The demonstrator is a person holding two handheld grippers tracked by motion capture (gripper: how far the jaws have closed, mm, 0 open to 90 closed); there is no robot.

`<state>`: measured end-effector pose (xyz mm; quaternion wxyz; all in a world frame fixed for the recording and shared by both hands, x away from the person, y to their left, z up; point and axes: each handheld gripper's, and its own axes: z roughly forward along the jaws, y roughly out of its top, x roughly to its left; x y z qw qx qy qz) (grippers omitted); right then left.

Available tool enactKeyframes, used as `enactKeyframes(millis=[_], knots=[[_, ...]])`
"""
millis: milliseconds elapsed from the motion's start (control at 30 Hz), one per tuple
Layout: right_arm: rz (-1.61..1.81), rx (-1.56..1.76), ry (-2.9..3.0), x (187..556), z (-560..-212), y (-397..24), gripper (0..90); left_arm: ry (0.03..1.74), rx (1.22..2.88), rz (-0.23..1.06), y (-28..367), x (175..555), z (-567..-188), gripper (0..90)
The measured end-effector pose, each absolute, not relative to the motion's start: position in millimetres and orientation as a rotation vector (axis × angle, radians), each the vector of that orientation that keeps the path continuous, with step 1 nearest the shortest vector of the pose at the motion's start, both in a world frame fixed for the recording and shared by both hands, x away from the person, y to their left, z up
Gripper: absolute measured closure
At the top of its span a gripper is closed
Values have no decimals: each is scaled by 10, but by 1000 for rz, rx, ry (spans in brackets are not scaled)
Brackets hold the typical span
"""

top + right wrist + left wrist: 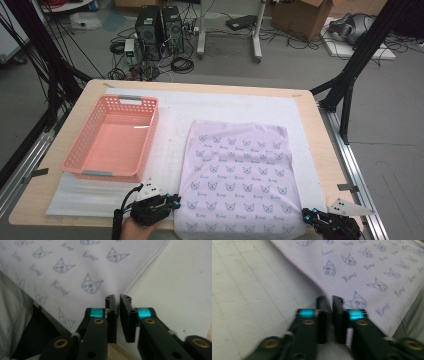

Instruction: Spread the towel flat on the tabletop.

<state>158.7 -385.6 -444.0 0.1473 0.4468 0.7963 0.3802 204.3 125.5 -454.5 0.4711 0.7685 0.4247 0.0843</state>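
Lilac cloth [240,175] with cat print lay flat on white mat [170,145], right of pink basket [112,137]. Left gripper [330,301] and right gripper [118,299]: jaws stood narrowly apart at cloth's near side hems, gripper views showing slim gap; whether pads pinched fabric, unclear. High view added wooden table [320,150], computer towers [160,30], cardboard box [305,15].

The bottom edge of the high view is cutting off my right gripper [306,214] and my left hand [137,229] at the wrist. The cloth [239,175] is running past that edge too, hiding its near hem. In the left gripper view motion is blurring my left gripper [330,300], so I cannot tell whether cloth is lying between the jaws.
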Motion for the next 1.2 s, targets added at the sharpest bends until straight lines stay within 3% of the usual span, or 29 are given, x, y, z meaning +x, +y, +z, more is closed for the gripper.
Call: enactKeyframes(millis=[33,200,267,300,367,600,667,733,767,867,1033,1100,1133,1200], knots=[[1097,1301,2265,1608,-4431,-3857,706,1047,1857,213,1253,2069,-4541,557],[1092,1343,2183,1780,-4425,-3814,653,1040,1866,203,1130,2225,-4552,523],[1070,1342,2198,1841,-4457,-3765,669,1021,1894,243,1052,2231,-4572,567],[1043,1342,2208,1864,-4478,-3745,693,1022,1915,256,1031,2225,-4568,682],[1070,1342,2222,1865,-4476,-3744,869,1035,1926,278,1031,2203,-4562,847],[1077,1314,2281,1716,-4455,-3814,884,1030,1938,253,1182,1992,-4545,862],[1082,1338,2297,1651,-4447,-3855,873,1018,1933,255,1174,1967,-4548,821],[1080,1357,2281,1618,-4442,-3883,746,1025,1906,260,1163,1996,-4545,629],[1093,1367,2261,1616,-4433,-3893,726,1028,1885,270,1161,2018,-4543,551],[1141,1369,2186,1665,-4383,-3884,681,1009,1849,283,1168,2104,-4522,485],[1121,1402,2139,1941,-4441,-3772,697,984,1786,302,1169,2270,-4478,451],[1080,1410,2156,2052,-4498,-3725,771,971,1762,297,1173,2344,-4457,437],[1086,1396,2153,2070,-4502,-3728,877,969,1746,301,1180,2377,-4442,425],[1068,1388,2179,2069,-4485,-3751,880,969,1714,308,1201,2431,-4410,416]])
